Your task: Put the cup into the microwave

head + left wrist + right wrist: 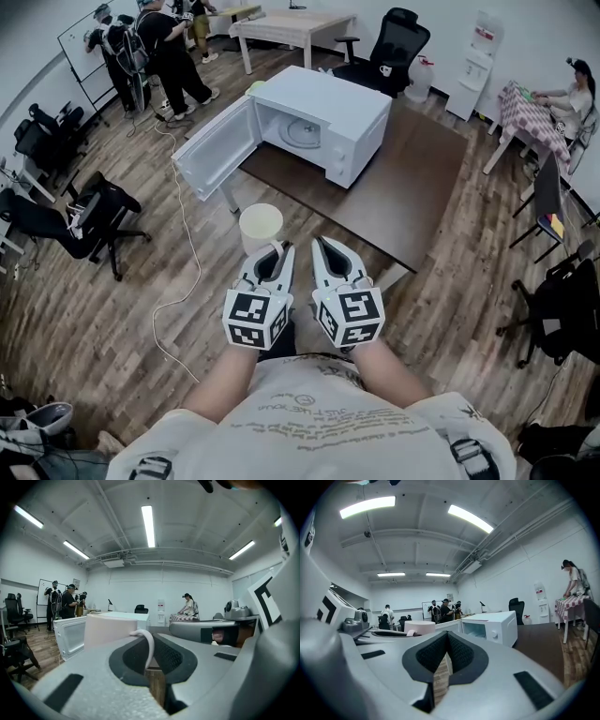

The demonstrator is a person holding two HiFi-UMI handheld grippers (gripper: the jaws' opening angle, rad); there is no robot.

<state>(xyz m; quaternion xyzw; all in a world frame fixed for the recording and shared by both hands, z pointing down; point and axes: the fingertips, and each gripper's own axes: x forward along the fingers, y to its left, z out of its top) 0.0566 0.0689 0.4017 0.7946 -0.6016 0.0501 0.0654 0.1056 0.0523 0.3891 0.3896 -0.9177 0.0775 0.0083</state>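
A cream cup (261, 225) hangs in the air just off the dark table's (412, 197) near-left edge. My left gripper (275, 251) is shut on its thin handle (149, 646), and the cup body (110, 627) sits just beyond the jaws in the left gripper view. The white microwave (323, 122) stands on the table with its door (214, 150) swung open to the left and its cavity facing me. Close beside the left one, my right gripper (323, 246) is shut with nothing in it. The right gripper view shows the cup (419, 626) and the microwave (490, 626) beyond the right gripper (443, 665).
A white cable (187, 253) trails over the wooden floor on the left. Black office chairs (94, 220) stand at the left and at the right (562, 309). Several people (159, 47) stand at the back left, and one person sits at a checked table (530, 112).
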